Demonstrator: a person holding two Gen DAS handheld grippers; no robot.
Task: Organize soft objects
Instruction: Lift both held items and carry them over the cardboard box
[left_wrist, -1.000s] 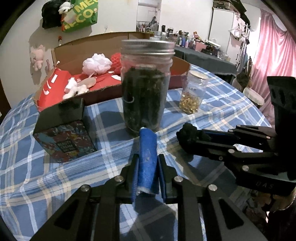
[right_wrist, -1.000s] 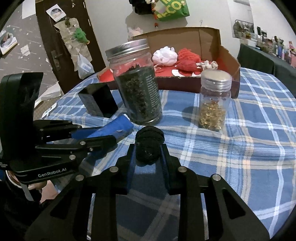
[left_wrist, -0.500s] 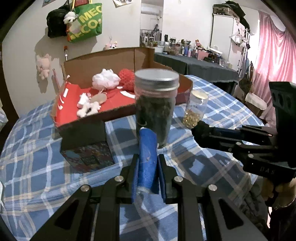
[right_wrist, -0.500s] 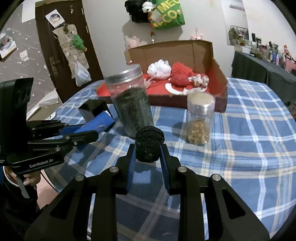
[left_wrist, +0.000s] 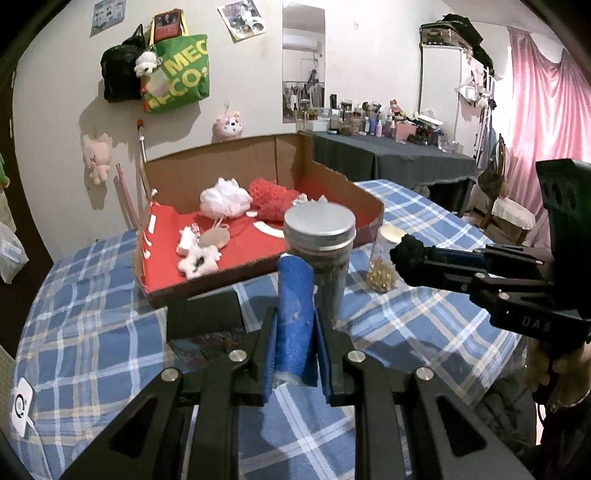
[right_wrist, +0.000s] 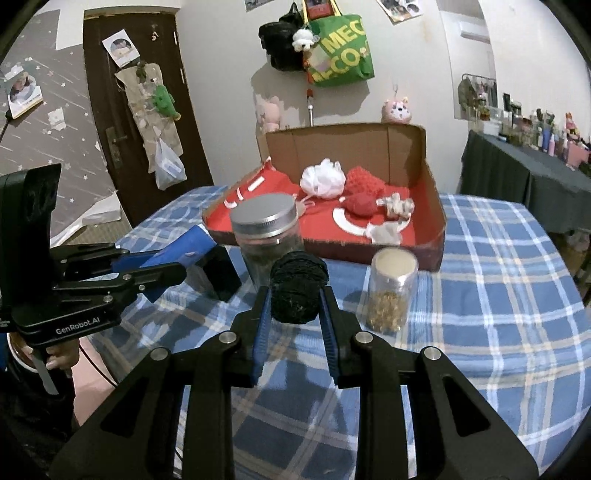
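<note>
My left gripper (left_wrist: 295, 325) is shut on a rolled blue cloth (left_wrist: 295, 295), held above the checked table; it also shows in the right wrist view (right_wrist: 177, 251). My right gripper (right_wrist: 295, 306) is shut on a black knitted ball (right_wrist: 298, 291), seen from the side in the left wrist view (left_wrist: 406, 254). Both are raised in front of an open cardboard box (left_wrist: 365, 199) with a red floor, also in the right wrist view (right_wrist: 432, 206). In the box lie a white pouf (left_wrist: 223, 197), red knitted items (left_wrist: 273, 199) and small white soft toys (left_wrist: 195, 254).
A tall jar of dark contents with a metal lid (left_wrist: 319, 254) and a small jar of golden bits (left_wrist: 382, 264) stand between the grippers and the box. A dark patterned box (left_wrist: 203, 317) sits at left. The checked tablecloth (right_wrist: 498, 295) extends right.
Both grippers have risen and pulled back from the jars, still holding their objects; the box interior now shows more from above.
</note>
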